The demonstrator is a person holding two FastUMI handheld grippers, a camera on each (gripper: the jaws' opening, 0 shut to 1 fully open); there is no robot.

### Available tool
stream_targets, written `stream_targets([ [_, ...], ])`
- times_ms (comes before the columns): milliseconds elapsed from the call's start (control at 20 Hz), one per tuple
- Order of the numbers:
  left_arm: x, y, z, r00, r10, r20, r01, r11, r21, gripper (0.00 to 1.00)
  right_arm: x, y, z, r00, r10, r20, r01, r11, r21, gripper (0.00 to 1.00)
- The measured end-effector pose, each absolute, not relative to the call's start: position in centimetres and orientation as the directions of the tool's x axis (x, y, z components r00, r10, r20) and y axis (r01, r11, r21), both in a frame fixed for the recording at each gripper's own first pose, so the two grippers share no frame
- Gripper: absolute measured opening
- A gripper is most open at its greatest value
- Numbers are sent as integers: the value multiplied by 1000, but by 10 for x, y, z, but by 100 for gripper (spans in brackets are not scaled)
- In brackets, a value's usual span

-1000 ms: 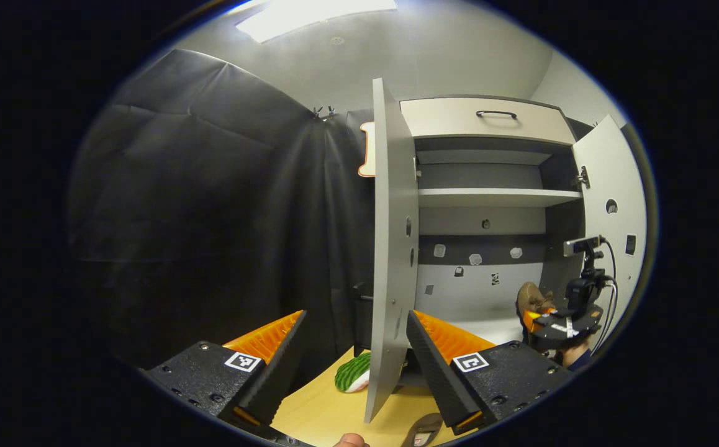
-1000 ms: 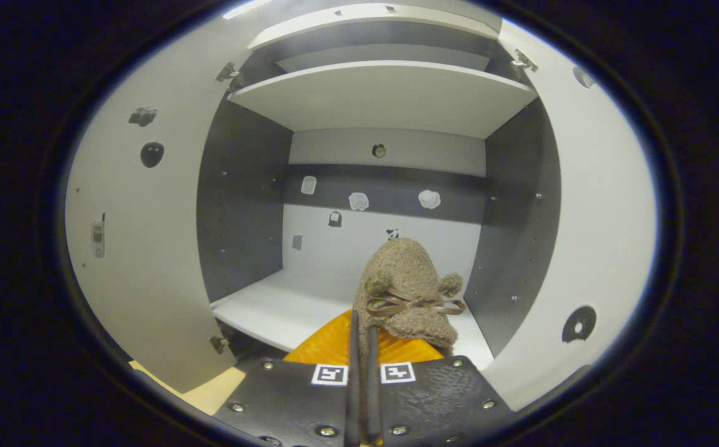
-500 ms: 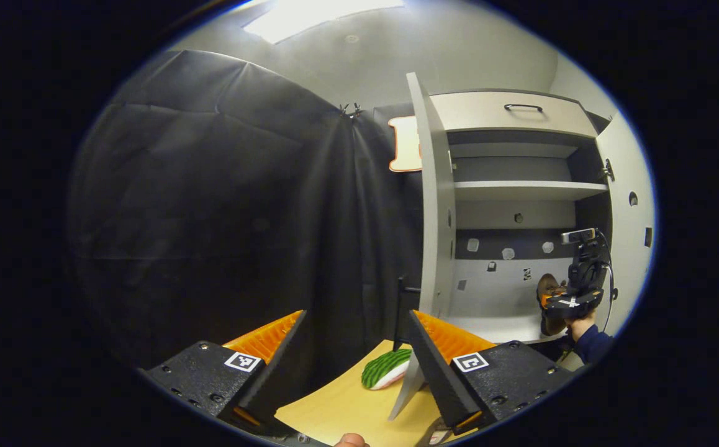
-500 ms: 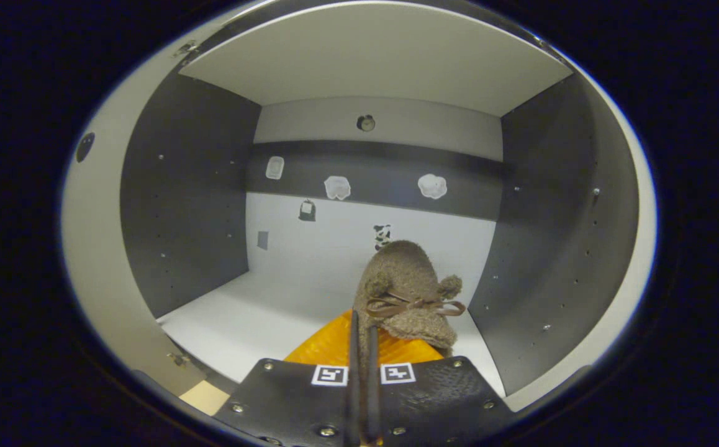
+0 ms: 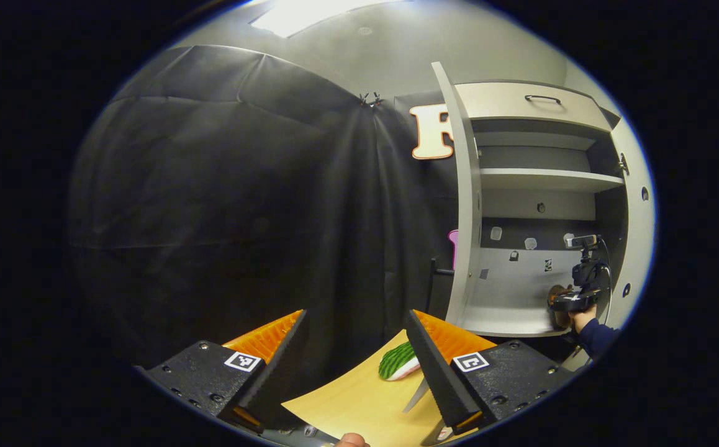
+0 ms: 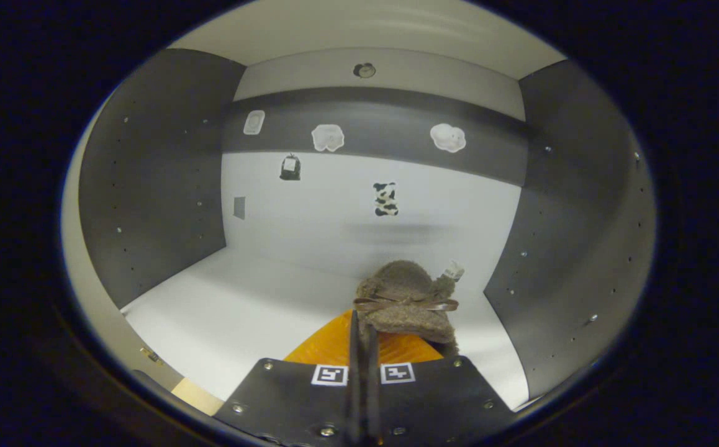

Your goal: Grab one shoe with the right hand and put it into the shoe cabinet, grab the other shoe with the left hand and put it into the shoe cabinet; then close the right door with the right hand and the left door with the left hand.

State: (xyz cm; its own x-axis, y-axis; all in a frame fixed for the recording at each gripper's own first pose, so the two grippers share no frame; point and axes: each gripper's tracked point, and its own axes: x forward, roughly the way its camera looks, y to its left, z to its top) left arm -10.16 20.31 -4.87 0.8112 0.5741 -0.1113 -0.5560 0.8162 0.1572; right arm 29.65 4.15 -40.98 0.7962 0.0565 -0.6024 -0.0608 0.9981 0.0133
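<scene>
Brown shoe inside shoe cabinet

The shoe in my right claw is rough, woolly cloth with a glossy ribbon bow. The shoe cabinet looks like smooth matt board. My tabletop is pale, smooth wood; the booth wall is matt cloth.

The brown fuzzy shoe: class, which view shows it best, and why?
The right gripper view: the brown fuzzy shoe sits close and centred, bow visible, just ahead of the right tool above the cabinet shelf. The left gripper view shows it small and far off, mostly hidden behind that tool.
</scene>
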Motion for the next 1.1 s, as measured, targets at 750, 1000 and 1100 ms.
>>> stream_targets([
  [750,-91,159,-55,880,457,-129,-440,887,142,94,252,32,-363,802,91,-590,-109,994,6,35],
  [1000,-84,135,-75,911,375,-169,-360,926,114,94,226,23,-272,881,116,-458,-113,993,35,35],
  [1100,-81,122,-87,921,335,-200,-320,942,104,96,211,17,-232,908,119,-401,-112,993,41,34],
])
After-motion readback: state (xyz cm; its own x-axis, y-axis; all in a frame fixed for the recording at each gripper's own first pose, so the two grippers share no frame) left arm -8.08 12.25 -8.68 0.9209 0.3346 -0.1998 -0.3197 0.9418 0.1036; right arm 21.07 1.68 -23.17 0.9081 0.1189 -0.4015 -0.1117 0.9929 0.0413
